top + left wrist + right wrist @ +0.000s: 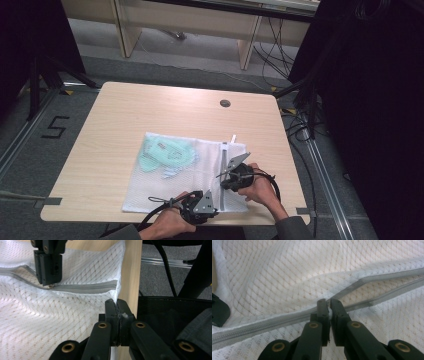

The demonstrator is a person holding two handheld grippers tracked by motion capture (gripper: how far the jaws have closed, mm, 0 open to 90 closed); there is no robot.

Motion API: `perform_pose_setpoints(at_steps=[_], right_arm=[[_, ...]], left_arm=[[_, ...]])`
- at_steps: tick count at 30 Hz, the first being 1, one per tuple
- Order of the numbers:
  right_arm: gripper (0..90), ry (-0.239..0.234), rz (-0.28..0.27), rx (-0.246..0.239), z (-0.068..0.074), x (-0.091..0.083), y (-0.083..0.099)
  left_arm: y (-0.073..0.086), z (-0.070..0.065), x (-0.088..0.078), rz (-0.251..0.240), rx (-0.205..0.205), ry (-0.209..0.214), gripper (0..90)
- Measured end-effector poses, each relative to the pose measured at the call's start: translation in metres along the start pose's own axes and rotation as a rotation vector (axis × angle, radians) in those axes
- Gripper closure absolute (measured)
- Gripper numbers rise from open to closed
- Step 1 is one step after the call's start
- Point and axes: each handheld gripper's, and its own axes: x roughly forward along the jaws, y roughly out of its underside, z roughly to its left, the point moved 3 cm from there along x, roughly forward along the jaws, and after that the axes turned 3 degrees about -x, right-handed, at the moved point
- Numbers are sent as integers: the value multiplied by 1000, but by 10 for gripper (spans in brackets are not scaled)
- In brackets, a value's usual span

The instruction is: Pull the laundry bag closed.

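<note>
Both claws are clenched, and each one grips a part of the same white mesh bag (186, 175). With my left claw (116, 305) I pinch the corner of the bag at the near edge of the counter (125, 110), just below the end of the grey zipper (85, 286). With my right claw (328, 303) I hold the small slider of this zipper; in the right claw view the two grey zipper tapes (384, 285) separate to the right of my fingertips, and to the left of them they run together as one closed line. In the left claw view I see my right claw (48, 282) standing on the zipper line with its tips down, a little apart from my left claw.

The bag lies flat on the near half of the counter, with the zipper side toward my right hand (257, 182). Inside the bag, at its far left part, there is something pale green (162, 154) that shows through the mesh. It looks like folded cloth, but I cannot tell how many pieces it is.

I count one bag, one zipper, two claws and one counter. Near the far edge of the counter there is one small round dark hole (225, 103).
</note>
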Motion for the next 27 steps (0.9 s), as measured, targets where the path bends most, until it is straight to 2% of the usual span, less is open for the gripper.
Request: perform_pose_setpoints(at_steps=[5,7,9,10,11,12,13,14,16,17,18,20,27], right_arm=[[867,13,-2,4,-2,1,-1],[867,17,-17,-21,-6,2,-1],[867,22,-11,-6,-5,1,-1],[867,22,-21,-25,-7,2,-2],[867,19,-10,-5,-6,1,-1],[867,21,-10,-7,-6,1,-2],[867,28,-18,-31,-9,2,-3],[867,33,-13,-10,-8,2,-2],[867,30,-14,-17,-9,2,-3],[867,36,-14,-2,-9,1,-3],[867,30,-17,-29,-11,2,-4],[867,36,-15,-18,-10,2,-4],[867,50,-16,-3,-14,2,-5]], left_arm=[[0,-1,0,-9,-10,-3,888],[0,-1,-1,-4,-11,-1,888],[0,-2,-1,-6,-8,-2,888],[0,-2,-1,-5,-7,-2,888],[0,-2,-1,-4,-8,0,888],[0,-2,-1,-10,-14,-2,888],[0,-2,-1,-9,-12,0,888],[0,-2,-1,-11,3,-8,888],[1,-2,-1,-6,10,-7,888],[1,-2,-1,-5,10,-10,888],[1,-2,-1,-6,11,-11,888],[1,-2,-1,-9,-6,1,888],[1,-2,-1,-7,-7,-3,889]])
